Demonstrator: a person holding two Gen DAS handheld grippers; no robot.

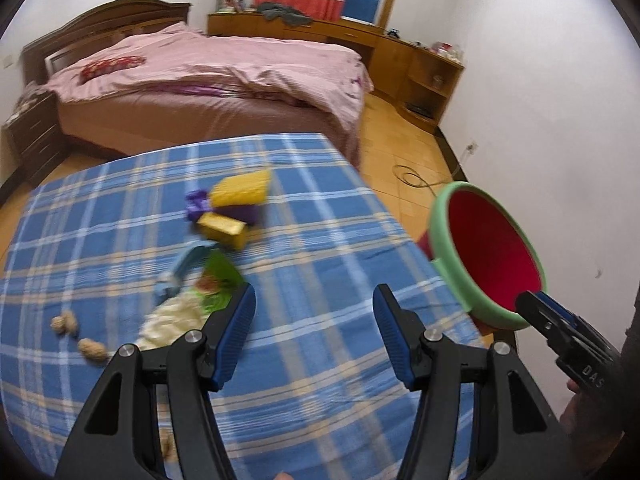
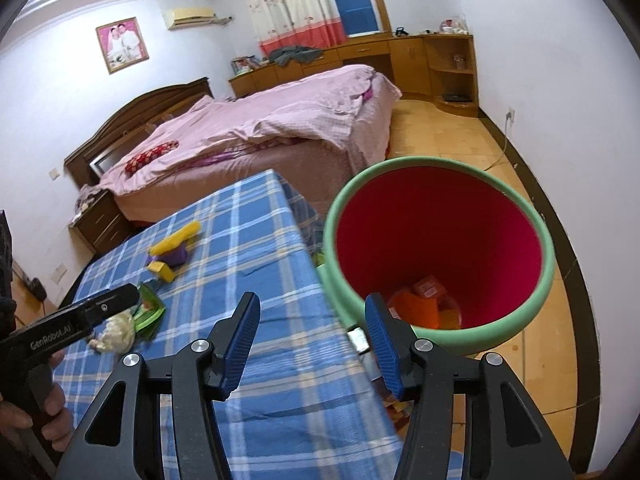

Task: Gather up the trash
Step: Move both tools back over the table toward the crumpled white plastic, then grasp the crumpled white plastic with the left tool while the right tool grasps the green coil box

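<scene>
Left tongs (image 1: pixel 314 334) angled downward, jaws apart, empty, right tongs (image 2: pixel 312 346) likewise parted, seemingly gripping nothing

Two wrist views — shared table (image 1: pixel 320 200), bin (image 2: pixel 440 184)

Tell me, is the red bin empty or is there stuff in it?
Not empty. The right wrist view looks down into the red bin and shows orange and yellow wrappers lying at its bottom.
</scene>
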